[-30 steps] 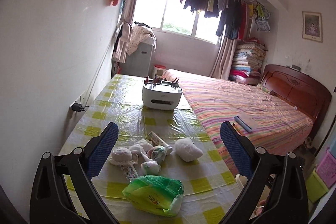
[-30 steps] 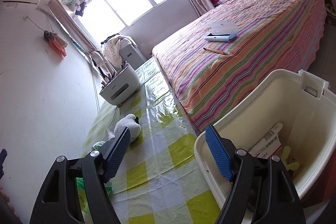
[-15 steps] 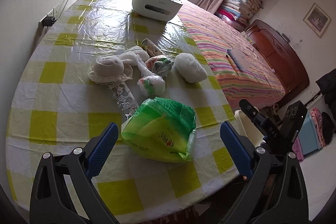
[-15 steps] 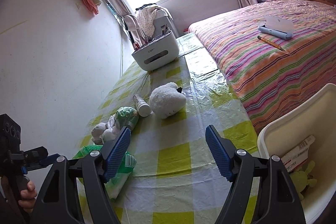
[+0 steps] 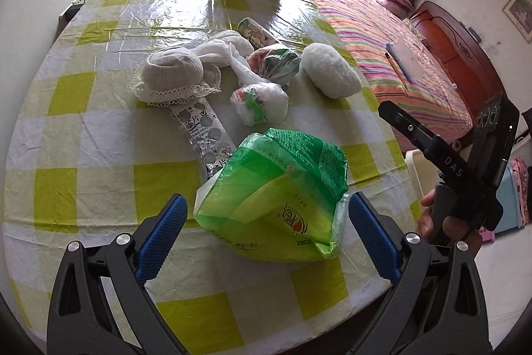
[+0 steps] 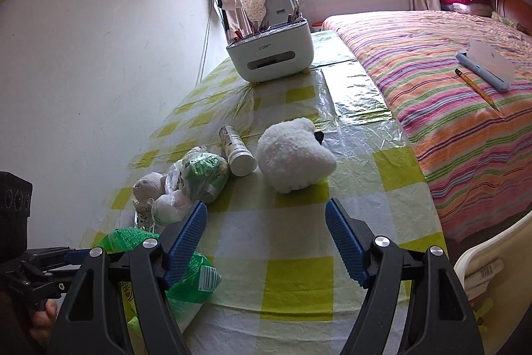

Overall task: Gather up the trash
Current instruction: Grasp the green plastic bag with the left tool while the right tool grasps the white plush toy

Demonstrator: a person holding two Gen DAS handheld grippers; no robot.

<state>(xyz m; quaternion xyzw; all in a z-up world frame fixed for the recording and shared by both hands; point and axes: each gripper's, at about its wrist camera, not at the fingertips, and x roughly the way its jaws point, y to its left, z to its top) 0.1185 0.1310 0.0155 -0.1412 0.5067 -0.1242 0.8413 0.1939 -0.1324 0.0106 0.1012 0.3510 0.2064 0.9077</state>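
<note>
A green plastic bag (image 5: pixel 271 195) (image 6: pixel 196 283) lies near the front edge of the checked table (image 5: pixel 99 182). My left gripper (image 5: pixel 266 222) is open and straddles it, with both pads just clear of its sides. Behind the bag lie a foil blister strip (image 5: pixel 206 132), a tied white bag (image 5: pixel 259 102), a green-and-red wrapped bundle (image 5: pixel 274 62) (image 6: pixel 202 172), a small can (image 5: pixel 254 30) (image 6: pixel 237 152), a lace-edged cloth (image 5: pixel 173 75) and a fluffy white lump (image 5: pixel 332 70) (image 6: pixel 292 155). My right gripper (image 6: pixel 266 242) hangs open and empty over the table, short of the fluffy lump.
A cream bin (image 6: pixel 492 265) (image 5: pixel 415 168) with a labelled packet inside stands off the table's right side. A white organiser box (image 6: pixel 271 55) sits at the far end of the table. A striped bed (image 6: pixel 449 95) runs along the right, and a wall is on the left.
My left gripper has dropped and tipped down until its fingers stand on both sides of the green bag. My right gripper has swung from above the bin to over the table.
</note>
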